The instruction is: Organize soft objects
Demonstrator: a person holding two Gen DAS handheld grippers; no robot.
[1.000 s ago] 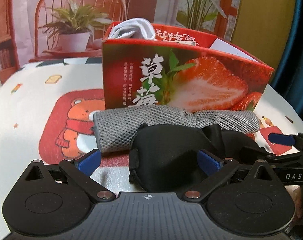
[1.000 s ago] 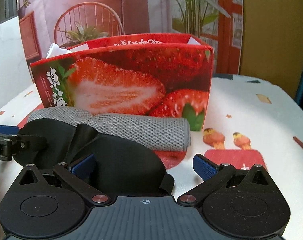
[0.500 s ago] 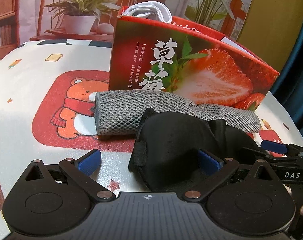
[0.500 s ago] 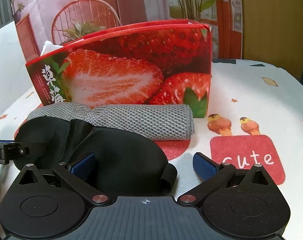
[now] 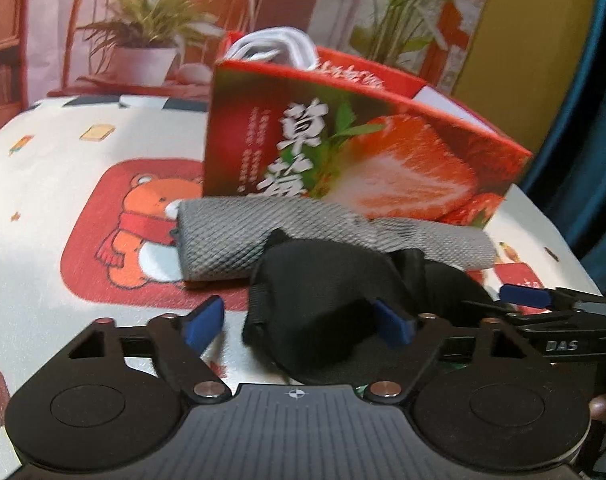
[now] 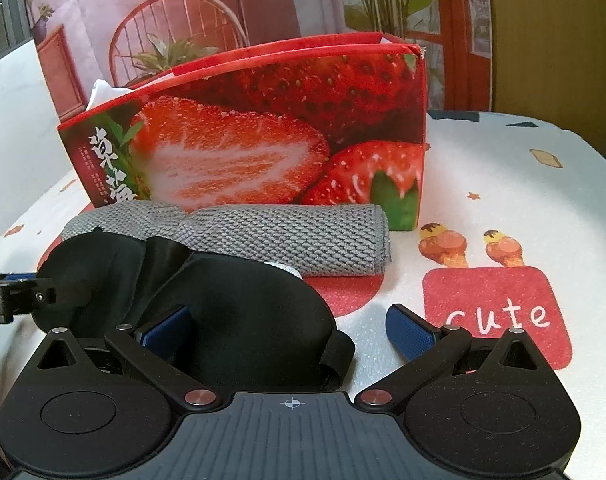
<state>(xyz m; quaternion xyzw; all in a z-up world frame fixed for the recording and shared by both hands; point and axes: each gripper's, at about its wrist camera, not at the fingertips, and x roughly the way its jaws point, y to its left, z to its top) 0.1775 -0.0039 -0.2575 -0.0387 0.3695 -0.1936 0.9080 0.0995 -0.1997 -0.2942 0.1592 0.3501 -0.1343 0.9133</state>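
A black eye mask (image 5: 323, 304) lies on the table in front of a rolled grey towel (image 5: 263, 236), which rests against a red strawberry-print box (image 5: 343, 152). A white cloth (image 5: 271, 46) sticks out of the box. My left gripper (image 5: 299, 322) straddles the mask's left end with its jaws closing; the left pad is still clear of the fabric. My right gripper (image 6: 291, 328) stands open around the right end of the eye mask (image 6: 223, 300), its right pad well clear. The grey towel (image 6: 283, 236) and the box (image 6: 263, 140) stand behind it.
The tablecloth (image 5: 43, 208) is white with a red bear patch, and a red "cute" patch (image 6: 495, 316) lies to the right. A printed backdrop (image 6: 223, 8) with a chair and plants hangs behind the box. A dark curtain (image 5: 595, 160) borders the right.
The left gripper's jaws have narrowed around the mask's left end. The right gripper's jaws stay wide. Both views have shifted only slightly.
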